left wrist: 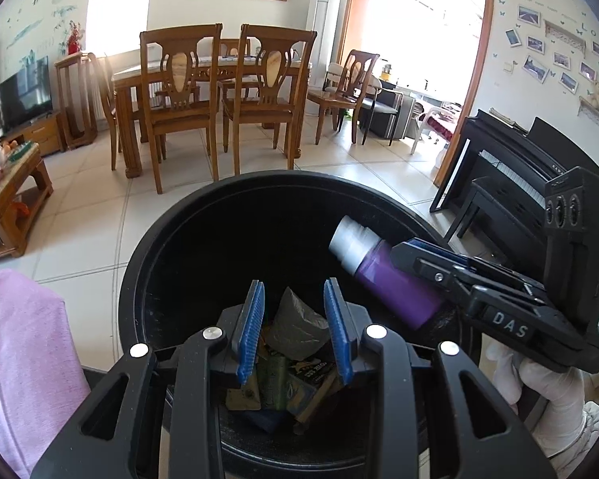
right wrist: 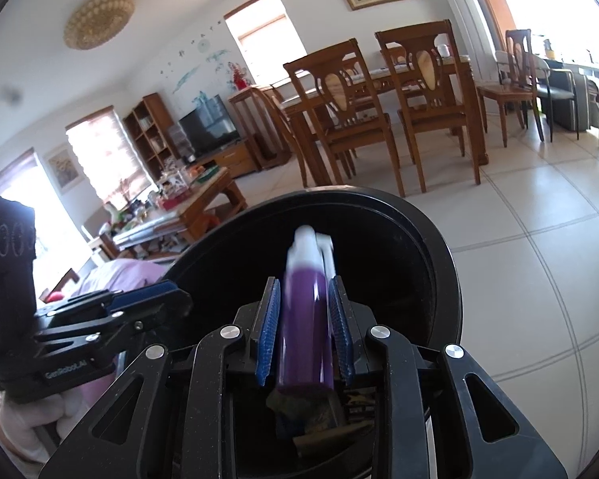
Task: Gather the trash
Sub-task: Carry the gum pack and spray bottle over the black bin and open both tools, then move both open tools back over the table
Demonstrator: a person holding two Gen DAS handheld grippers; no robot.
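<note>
A round black trash bin (left wrist: pixel 167 239) stands below both grippers, and it also shows in the right wrist view (right wrist: pixel 439 247). Crumpled paper and wrappers (left wrist: pixel 295 343) lie at its bottom. My right gripper (right wrist: pixel 304 331) is shut on a purple bottle (right wrist: pixel 303 327) with a white cap, held over the bin's mouth. In the left wrist view the purple bottle (left wrist: pixel 395 283) points left from the right gripper (left wrist: pixel 415 259). My left gripper (left wrist: pixel 295 327) is open and empty over the bin's near rim.
A wooden dining table with chairs (left wrist: pixel 211 92) stands beyond the bin. A low coffee table (left wrist: pixel 8 195) with clutter is at the left. A black piano (left wrist: pixel 519 175) is at the right. Pink fabric (left wrist: pixel 24 351) lies at the near left. The floor is tiled.
</note>
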